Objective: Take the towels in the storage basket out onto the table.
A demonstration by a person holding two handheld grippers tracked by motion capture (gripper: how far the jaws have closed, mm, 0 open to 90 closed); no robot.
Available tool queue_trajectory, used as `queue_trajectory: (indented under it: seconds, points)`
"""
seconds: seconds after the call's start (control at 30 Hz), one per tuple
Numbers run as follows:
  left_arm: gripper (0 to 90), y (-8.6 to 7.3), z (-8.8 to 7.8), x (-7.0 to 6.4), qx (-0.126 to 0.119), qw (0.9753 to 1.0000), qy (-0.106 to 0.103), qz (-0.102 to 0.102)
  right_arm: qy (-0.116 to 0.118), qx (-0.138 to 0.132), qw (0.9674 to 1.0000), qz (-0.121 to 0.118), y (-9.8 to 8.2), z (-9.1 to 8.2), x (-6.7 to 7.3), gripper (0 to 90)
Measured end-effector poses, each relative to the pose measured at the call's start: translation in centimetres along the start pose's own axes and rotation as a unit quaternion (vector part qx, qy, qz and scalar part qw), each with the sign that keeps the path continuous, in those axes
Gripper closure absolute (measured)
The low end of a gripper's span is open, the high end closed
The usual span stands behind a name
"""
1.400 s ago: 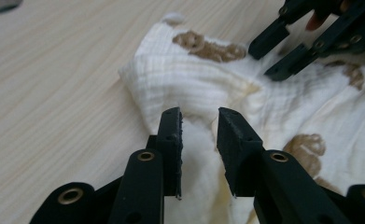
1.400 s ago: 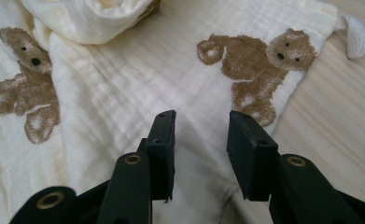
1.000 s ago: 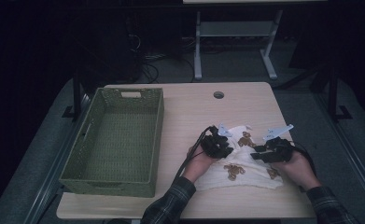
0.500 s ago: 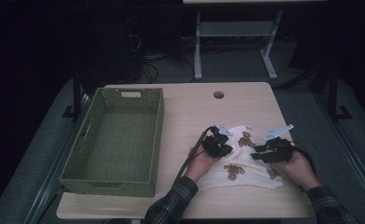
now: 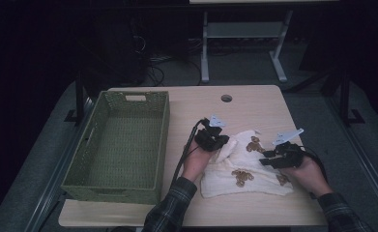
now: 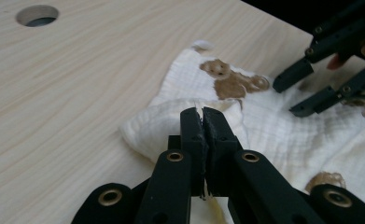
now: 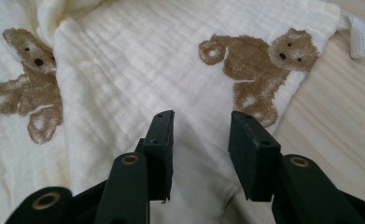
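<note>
Pale wood grain marks the table (image 5: pixel 254 106), which has a round hole (image 5: pixel 226 98) near its far edge. Dark floor surrounds it, with a white desk frame (image 5: pixel 244 48) and cables seen beyond in the high view. A green woven basket (image 5: pixel 162 145) is set on the table's left part; its bottom is seen bare.

A cream cloth (image 5: pixel 244 171) printed with brown bears is spread on the right part of the table, near the front edge, well apart from the basket. Its left corner is bunched and raised off the wood.

The left gripper (image 6: pixel 202 116) is seen pressed together on a fold of that raised corner, its jaws having just been closing with cloth pinched between them. The right gripper (image 7: pixel 201 135) is held over the cloth's right part with its jaws standing apart; whether the tips touch the fabric cannot be told. Plaid sleeves (image 5: pixel 172 208) are seen at the near edge.
</note>
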State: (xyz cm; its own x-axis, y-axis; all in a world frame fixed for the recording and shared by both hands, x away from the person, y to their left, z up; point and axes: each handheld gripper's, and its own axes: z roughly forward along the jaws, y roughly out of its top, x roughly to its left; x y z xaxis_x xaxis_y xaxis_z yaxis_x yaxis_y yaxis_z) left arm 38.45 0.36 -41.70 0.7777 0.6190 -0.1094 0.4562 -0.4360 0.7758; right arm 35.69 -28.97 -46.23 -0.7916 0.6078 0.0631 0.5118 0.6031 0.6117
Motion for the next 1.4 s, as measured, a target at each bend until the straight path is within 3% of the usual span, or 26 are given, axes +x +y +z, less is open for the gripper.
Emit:
queue_trajectory:
  seconds: [0.2,0.5,0.7,0.83,0.9,1.0,1.2,1.4]
  points:
    - [87.5,0.0,-0.3,0.8,-0.011,0.9999,0.002,-0.010,-0.010,-0.021,0.9997,-0.001,1.8,0.1,-1.3,60.3]
    - [87.6,0.1,-0.3,1.6,-0.017,0.9997,0.003,-0.017,-0.040,-0.037,0.9985,0.010,6.1,2.1,-5.5,62.2]
    - [87.6,0.2,-0.5,2.3,-0.023,0.9994,0.007,-0.024,-0.035,-0.049,0.9975,0.036,6.7,3.9,-7.6,63.7]
    - [87.6,0.2,-0.5,2.5,-0.028,0.9991,0.010,-0.029,-0.026,-0.029,0.9988,0.031,6.2,4.9,-8.1,67.7]
    - [87.6,0.2,-0.5,2.6,-0.031,0.9989,0.010,-0.033,-0.016,-0.032,0.9985,0.042,6.1,4.9,-8.2,72.1]
    - [87.8,0.3,-0.5,2.6,-0.032,0.9990,0.013,-0.030,-0.009,-0.033,0.9986,0.039,6.2,5.0,-8.1,83.6]
    - [87.9,1.1,-0.8,3.6,-0.049,0.9974,0.033,-0.041,-0.033,-0.047,0.9976,0.038,6.2,3.3,-8.3,85.3]
    - [87.9,1.6,-0.6,5.3,-0.064,0.9941,0.067,-0.056,-0.059,-0.061,0.9952,0.049,5.6,0.9,-9.7,85.3]
